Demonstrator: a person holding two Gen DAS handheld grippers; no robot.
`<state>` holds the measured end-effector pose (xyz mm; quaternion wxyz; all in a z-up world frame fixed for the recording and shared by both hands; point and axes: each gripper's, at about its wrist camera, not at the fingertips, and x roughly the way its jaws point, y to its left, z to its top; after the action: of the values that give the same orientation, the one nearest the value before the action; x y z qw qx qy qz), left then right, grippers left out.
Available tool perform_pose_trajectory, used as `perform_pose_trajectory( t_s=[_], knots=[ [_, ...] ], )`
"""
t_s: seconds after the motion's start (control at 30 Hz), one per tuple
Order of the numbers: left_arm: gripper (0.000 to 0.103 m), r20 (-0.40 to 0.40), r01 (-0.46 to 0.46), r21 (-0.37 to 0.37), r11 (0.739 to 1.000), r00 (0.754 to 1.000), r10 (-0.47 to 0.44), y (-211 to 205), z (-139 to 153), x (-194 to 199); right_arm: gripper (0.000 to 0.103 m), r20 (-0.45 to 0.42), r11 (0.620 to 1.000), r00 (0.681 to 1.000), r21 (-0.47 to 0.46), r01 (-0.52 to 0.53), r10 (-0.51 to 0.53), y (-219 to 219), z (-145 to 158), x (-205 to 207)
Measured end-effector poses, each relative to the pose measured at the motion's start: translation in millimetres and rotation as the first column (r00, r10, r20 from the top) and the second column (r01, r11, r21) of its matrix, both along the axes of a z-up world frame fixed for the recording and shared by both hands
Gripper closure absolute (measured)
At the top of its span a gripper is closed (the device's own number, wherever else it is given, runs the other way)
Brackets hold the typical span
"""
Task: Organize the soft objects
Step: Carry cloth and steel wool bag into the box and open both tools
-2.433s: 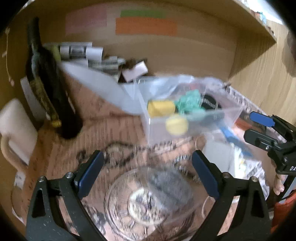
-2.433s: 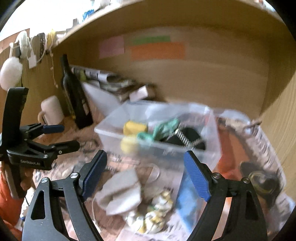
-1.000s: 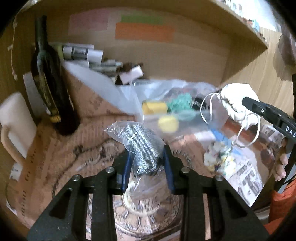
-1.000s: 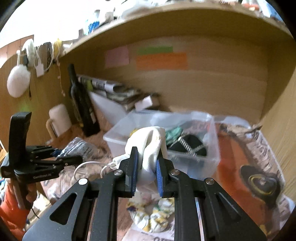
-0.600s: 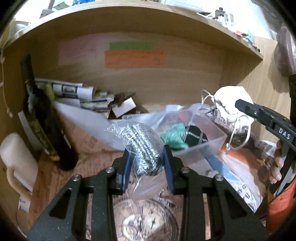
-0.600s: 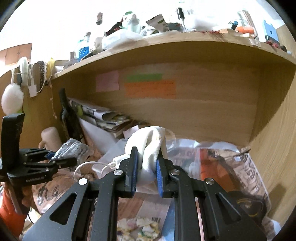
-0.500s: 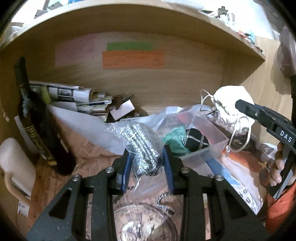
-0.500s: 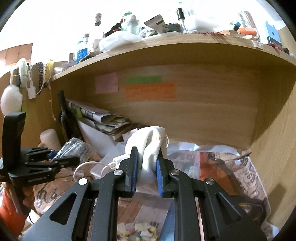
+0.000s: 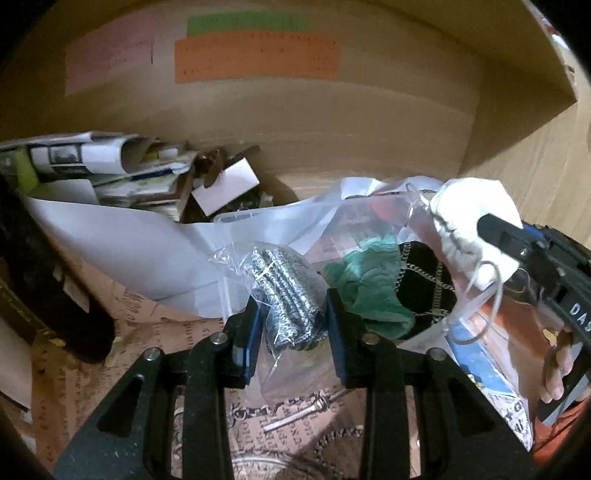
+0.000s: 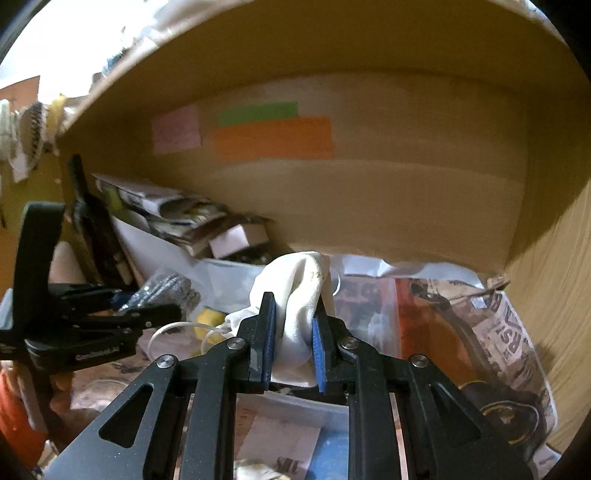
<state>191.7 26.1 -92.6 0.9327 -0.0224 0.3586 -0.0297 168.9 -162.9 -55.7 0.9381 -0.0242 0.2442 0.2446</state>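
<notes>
- The left gripper [image 9: 291, 328] is clenched on a clear plastic bag [image 9: 236, 269] holding a grey-and-white patterned fabric roll [image 9: 286, 291], which bulges up between the blue-padded fingers [image 9: 249, 339]
- From the right wrist view the same left gripper [image 10: 147, 310] shows at the left, the bagged roll [image 10: 166, 290] sticking out past its tips
- The right gripper [image 10: 293, 343] grips a white face mask [image 10: 295, 295] bunched between its blue pads; the mask's elastic loops [image 10: 177, 330] hang to the left
- In the left wrist view the right gripper [image 9: 487, 229] holds the mask [image 9: 472, 221] raised above the right side of a clear plastic bin [image 9: 229, 218]
- Inside the bin lie a teal crumpled cloth [image 9: 369, 280] and, just beside it, a black item with a metal chain [image 9: 424, 280]
- A small yellow object [image 10: 205, 319] shows through the bin wall in the right wrist view
- A dark wine bottle [image 10: 90, 221] stands at the left, near a stack of rolled newspapers [image 9: 92, 158]
- Pink [image 9: 107, 55], green [image 9: 245, 24] and orange [image 9: 255, 57] paper notes are stuck on the wooden back panel [image 9: 369, 118]
- Printed newspaper sheets [image 10: 495, 321] cover the desk surface at the right
</notes>
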Motion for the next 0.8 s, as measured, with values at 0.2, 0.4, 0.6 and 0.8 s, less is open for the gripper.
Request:
perform_pose_trajectory(
  t_s=[0.2,0.4,0.6,0.8],
  knots=[
    [0.07,-0.045,0.001,0.005,1.0,0.999,-0.001,-0.6,-12.5,21.0,0.087,-0.081,1.0,0.997,-0.028,0.006,-0.008,6.8,-23.4,21.5],
    [0.066,-0.071,0.016,0.024,1.0,0.997,-0.014,-3.1,-17.9,26.8,0.085,-0.137,0.997,0.991,-0.081,-0.022,0.011,19.3,-40.6,28.6],
    [0.05,-0.065,0.028,0.004,1.0,0.997,-0.028,-3.4,-15.3,22.2,0.079,-0.146,0.994,0.989,-0.11,-0.021,0.004,22.5,-44.0,29.1],
    [0.044,-0.024,0.029,-0.019,0.999,0.999,-0.029,-2.6,1.3,1.0,0.059,-0.147,0.995,0.989,-0.096,-0.023,0.008,19.3,-37.6,25.2]
  ],
)
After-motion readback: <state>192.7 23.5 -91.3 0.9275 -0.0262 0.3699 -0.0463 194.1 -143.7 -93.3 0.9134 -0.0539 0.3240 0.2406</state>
